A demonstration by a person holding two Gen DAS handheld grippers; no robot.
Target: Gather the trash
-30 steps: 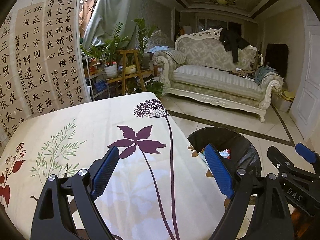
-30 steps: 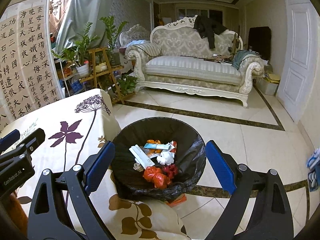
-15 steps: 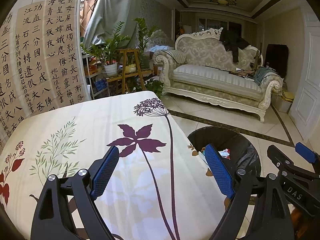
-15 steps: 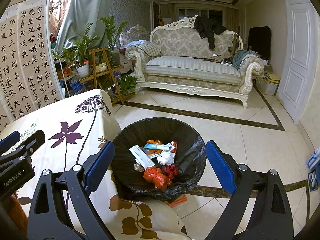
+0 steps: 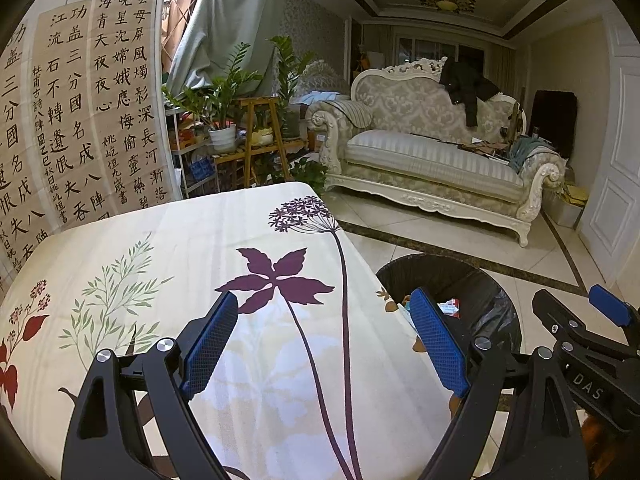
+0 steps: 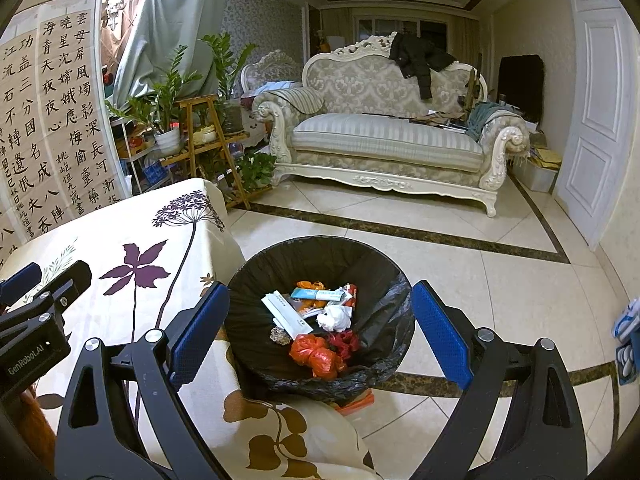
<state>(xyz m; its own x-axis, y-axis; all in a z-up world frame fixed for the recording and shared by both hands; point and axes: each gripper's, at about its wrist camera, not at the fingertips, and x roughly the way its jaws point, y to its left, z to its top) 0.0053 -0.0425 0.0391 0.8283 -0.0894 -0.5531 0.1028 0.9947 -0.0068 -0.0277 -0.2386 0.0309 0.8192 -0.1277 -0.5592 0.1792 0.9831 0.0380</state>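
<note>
A bin lined with a black bag [image 6: 384, 268] stands on the floor by the table's corner. Inside lies trash [image 6: 316, 320]: orange and red wrappers, crumpled white paper, a white box, a blue packet. My right gripper [image 6: 320, 316] hovers above the bin, open, nothing between its blue pads. My left gripper [image 5: 324, 320] is open over the flowered tablecloth [image 5: 160, 248], also holding nothing. The bin [image 5: 472, 280] shows at the right of the left wrist view, partly behind the right finger [image 5: 438, 340]. Each gripper appears at the edge of the other's view.
An ornate cream sofa [image 6: 384, 140] with a dark jacket stands at the back. Potted plants on wooden racks [image 6: 200, 120] sit behind the table. Calligraphy sheets [image 5: 72, 120] hang at left. A white door [image 6: 596, 100] is at right. Tiled floor [image 6: 500, 280] surrounds the bin.
</note>
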